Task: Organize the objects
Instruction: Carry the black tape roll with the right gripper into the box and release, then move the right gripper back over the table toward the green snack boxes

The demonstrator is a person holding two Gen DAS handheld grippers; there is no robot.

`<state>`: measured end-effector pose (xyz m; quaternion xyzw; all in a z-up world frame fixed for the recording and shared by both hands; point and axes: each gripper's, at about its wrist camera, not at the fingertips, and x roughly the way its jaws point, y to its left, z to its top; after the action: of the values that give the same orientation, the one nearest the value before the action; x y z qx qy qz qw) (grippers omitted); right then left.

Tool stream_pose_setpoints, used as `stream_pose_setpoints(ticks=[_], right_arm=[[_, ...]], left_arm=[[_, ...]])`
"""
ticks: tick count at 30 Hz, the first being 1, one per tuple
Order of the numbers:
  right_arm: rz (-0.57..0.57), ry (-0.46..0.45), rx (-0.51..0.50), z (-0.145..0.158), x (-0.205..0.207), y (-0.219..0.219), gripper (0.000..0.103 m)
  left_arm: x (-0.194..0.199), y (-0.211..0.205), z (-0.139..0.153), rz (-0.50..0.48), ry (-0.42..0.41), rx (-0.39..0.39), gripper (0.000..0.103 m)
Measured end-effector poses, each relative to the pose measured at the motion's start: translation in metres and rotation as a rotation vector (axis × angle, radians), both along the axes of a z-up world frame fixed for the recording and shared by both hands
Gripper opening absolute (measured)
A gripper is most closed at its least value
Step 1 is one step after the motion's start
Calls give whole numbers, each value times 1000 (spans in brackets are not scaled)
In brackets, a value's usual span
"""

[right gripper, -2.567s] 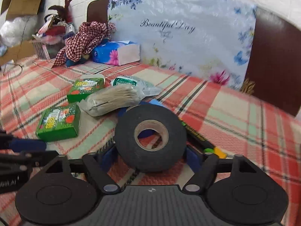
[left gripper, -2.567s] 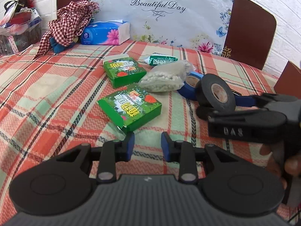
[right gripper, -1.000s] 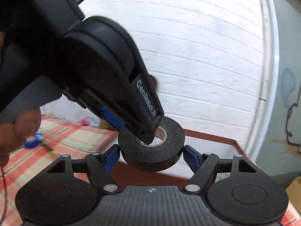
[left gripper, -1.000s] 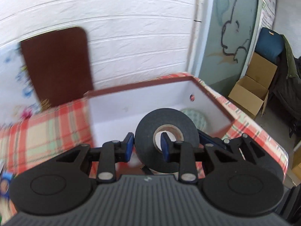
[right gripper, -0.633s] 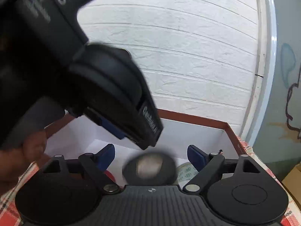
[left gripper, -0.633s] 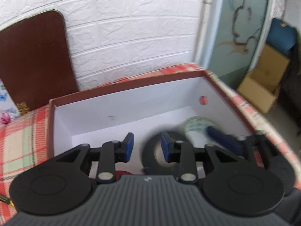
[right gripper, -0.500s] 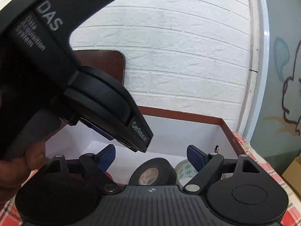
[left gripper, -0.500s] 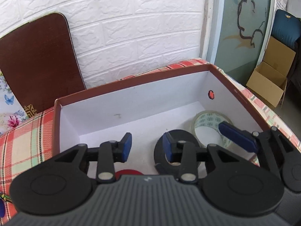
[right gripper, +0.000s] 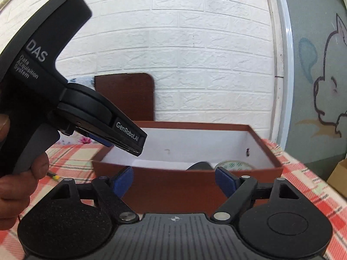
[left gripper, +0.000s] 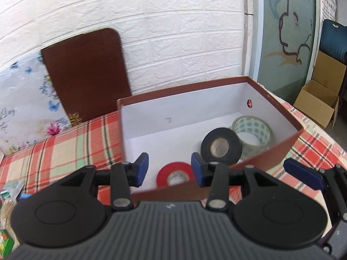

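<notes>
White faux-brick wall (left gripper: 173, 32) runs straight ahead of the claw, daylight looks pretty even. A dark brown chair back (left gripper: 86, 73) leans up against it ahead-left, over the red plaid tablecloth (left gripper: 65, 151) covering the surface. Off to the right there's a grey-green door with a cartoon drawing (left gripper: 286, 32), plus cardboard boxes (left gripper: 318, 99) on the floor.
</notes>
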<state>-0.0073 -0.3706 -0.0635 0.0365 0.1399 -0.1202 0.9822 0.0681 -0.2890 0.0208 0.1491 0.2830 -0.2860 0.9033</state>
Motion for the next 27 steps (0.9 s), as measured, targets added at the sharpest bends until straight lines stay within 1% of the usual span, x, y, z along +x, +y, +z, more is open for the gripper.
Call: stream_pose_setpoints(ticks=[1,2,3,6,8,11,16,22,27], right_arm=[[15,7,12,-2,3,-10,82],[29,17,13,-3,3,-5,82],[41,26,3,2,-10,8,82],[79,39,-27,4,-9,27,82],[98,37,-44,13,-22,55,81],[110,43,-67,17,-28,76,81],[78,48,-47,23,-30,81,81],[24,14,-47,36,-45,87,82],[30,26,-26,35,-46,91,84]], left_arm=[[-4,9,-1,9,-2,1,47],[-7,17,-3,18,-1,2,47],[-9,25,-5,28,4,2,47],[-12,49,-10,62,19,2,47],[-13,65,-10,84,26,-5,47],[-12,85,-9,110,26,-14,48],[-13,105,-6,122,23,-33,50],[-15,116,-7,125,36,-63,51],[-17,130,-12,140,37,-74,51]])
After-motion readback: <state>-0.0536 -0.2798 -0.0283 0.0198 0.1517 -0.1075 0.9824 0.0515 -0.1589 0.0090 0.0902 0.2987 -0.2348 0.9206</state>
